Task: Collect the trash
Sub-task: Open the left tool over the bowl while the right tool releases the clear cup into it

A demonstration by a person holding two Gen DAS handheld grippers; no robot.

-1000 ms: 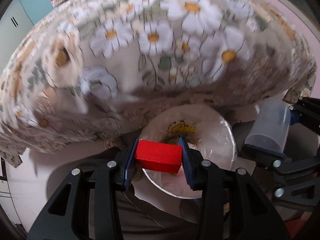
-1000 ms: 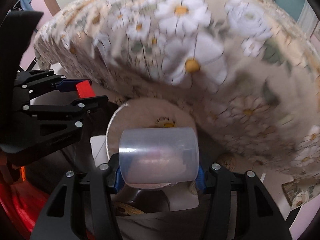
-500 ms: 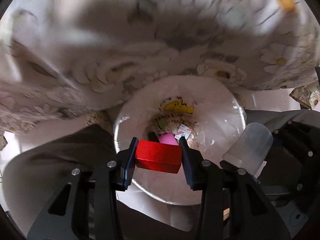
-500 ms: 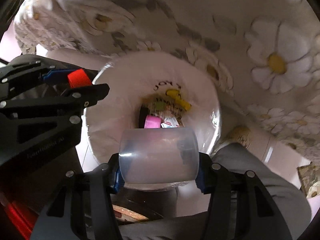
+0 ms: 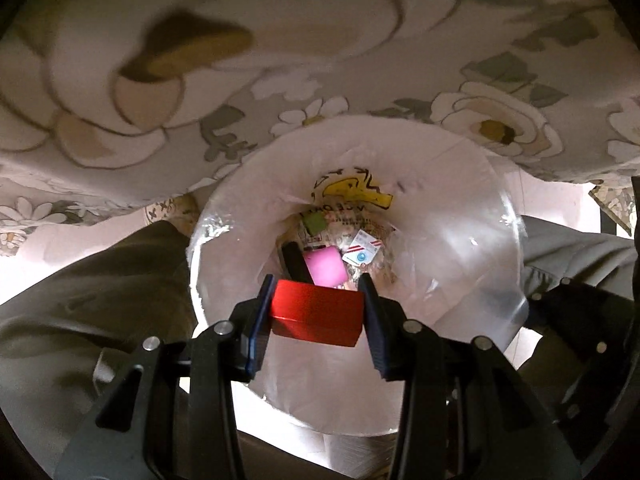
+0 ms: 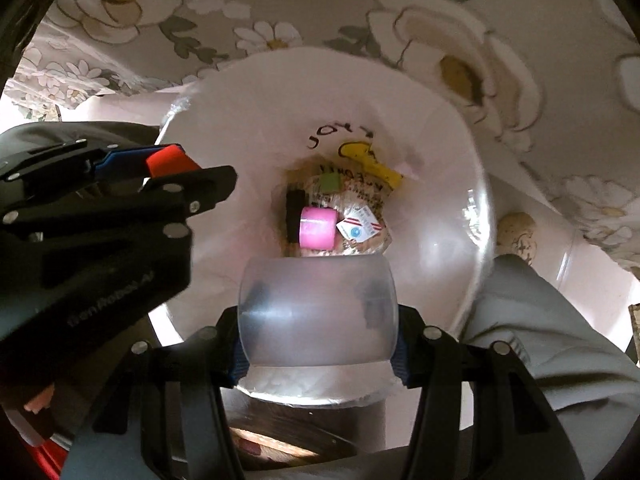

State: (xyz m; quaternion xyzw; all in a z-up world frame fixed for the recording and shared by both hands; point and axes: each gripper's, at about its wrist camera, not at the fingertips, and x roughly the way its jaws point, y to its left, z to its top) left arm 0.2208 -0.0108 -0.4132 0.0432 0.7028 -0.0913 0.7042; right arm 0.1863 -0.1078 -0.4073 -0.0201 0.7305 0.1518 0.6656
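My left gripper point(image 5: 316, 314) is shut on a red block point(image 5: 317, 317) and holds it over the near rim of a white-lined trash bin point(image 5: 460, 200). My right gripper point(image 6: 318, 320) is shut on a clear plastic cup point(image 6: 318, 312), lying sideways between the fingers, also above the bin point(image 6: 452, 160). The left gripper with the red block shows at the left of the right wrist view point(image 6: 160, 166). Inside the bin lie a pink cup point(image 6: 317, 227), a black item point(image 6: 294, 216), a green piece point(image 6: 330, 182) and wrappers point(image 6: 358, 228).
The flowered tablecloth point(image 5: 240, 80) hangs just above and behind the bin. The person's trousered legs point(image 6: 532, 320) flank the bin on both sides.
Both grippers have dropped from the table edge toward the bin's mouth and tilted down. The bin's contents have come into view. Both still hold their items.
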